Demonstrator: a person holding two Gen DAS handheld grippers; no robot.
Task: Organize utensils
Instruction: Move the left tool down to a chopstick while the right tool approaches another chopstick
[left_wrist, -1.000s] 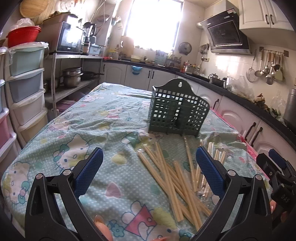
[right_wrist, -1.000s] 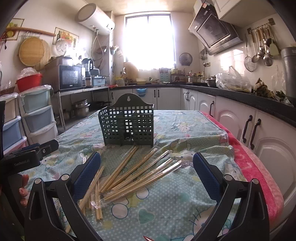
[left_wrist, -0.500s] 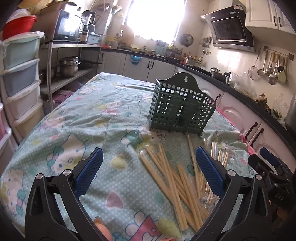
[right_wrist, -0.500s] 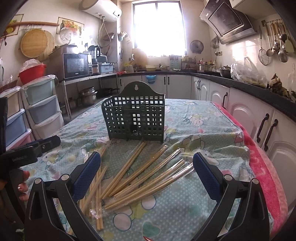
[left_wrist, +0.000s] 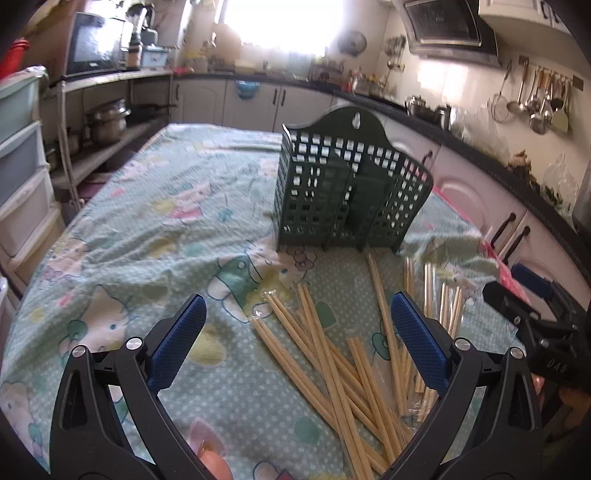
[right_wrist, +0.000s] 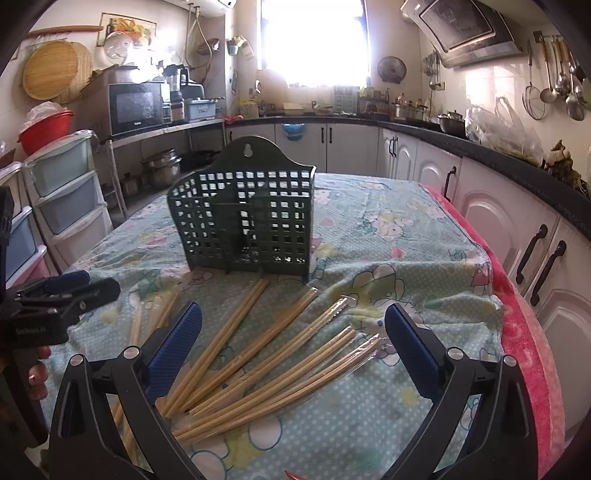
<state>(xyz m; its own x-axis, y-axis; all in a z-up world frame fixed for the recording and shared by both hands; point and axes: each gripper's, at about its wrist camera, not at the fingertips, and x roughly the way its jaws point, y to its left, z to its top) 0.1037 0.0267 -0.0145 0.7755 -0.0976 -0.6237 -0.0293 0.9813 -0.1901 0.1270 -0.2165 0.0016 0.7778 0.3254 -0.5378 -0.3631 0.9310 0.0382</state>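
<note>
A dark green lattice utensil holder (left_wrist: 351, 192) (right_wrist: 245, 221) stands upright on the patterned tablecloth. Several pairs of wooden chopsticks (left_wrist: 332, 354) (right_wrist: 258, 354), some in clear wrappers, lie fanned out in front of it. My left gripper (left_wrist: 295, 332) is open above the left part of the pile, nothing between its blue pads. My right gripper (right_wrist: 291, 339) is open over the right part of the pile, also empty. Each gripper shows in the other's view: the right gripper (left_wrist: 539, 317) at the right edge, the left gripper (right_wrist: 55, 295) at the left edge.
The table (right_wrist: 388, 229) carries a green cartoon cloth over a pink layer (right_wrist: 524, 332) at its right edge. Plastic drawers (right_wrist: 62, 192) stand left of it. Kitchen cabinets (right_wrist: 498, 214) and a counter run along the right and back. A person's fingers (right_wrist: 37, 373) hold the left gripper.
Both grippers have moved forward and lower toward the chopsticks and the holder, which now look larger. Both remain open. Nothing on the table has shifted.
</note>
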